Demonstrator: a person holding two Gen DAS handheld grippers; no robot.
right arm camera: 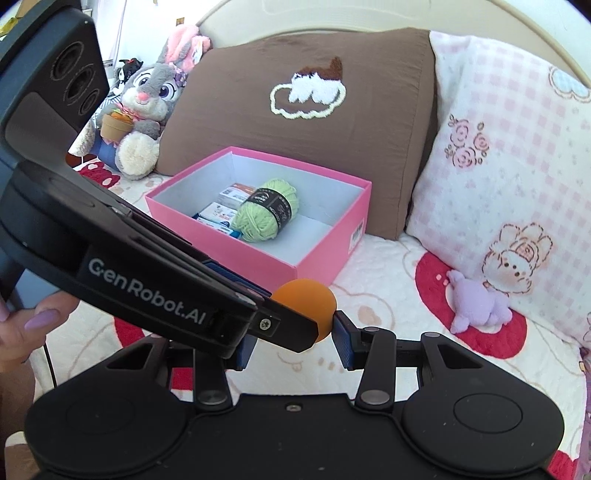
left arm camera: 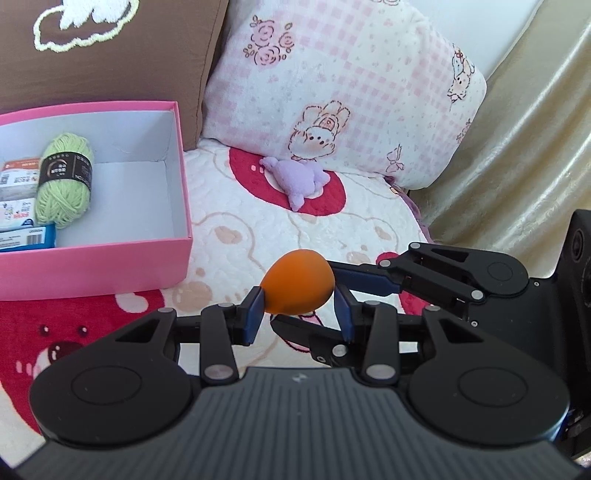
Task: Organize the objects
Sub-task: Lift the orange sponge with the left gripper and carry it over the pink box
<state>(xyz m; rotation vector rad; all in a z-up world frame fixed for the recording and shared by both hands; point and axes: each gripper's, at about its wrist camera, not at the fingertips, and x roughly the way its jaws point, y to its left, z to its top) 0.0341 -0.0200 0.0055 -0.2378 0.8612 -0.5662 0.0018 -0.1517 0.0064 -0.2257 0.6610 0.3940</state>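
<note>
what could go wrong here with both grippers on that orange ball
1. The orange ball is round and smooth, pinched by the left gripper and the right gripper at once; uneven pulling could pop it loose onto the quilt.
2. The two grippers cross closely, so their fingers might collide.
3. The pink box already holds green yarn; a dropped ball may bounce out.

1. I'm looking at a home bedroom: everything sits on a bed (right arm camera: 388, 295) with a quilted bear-print cover.
2. Against the curved headboard (right arm camera: 332, 18) lean a brown pillow (right arm camera: 295, 155) and a pink checked pillow (right arm camera: 498, 166).
3. A plush rabbit (right arm camera: 144, 107) sits in the corner (a child's room, by the look).
</note>
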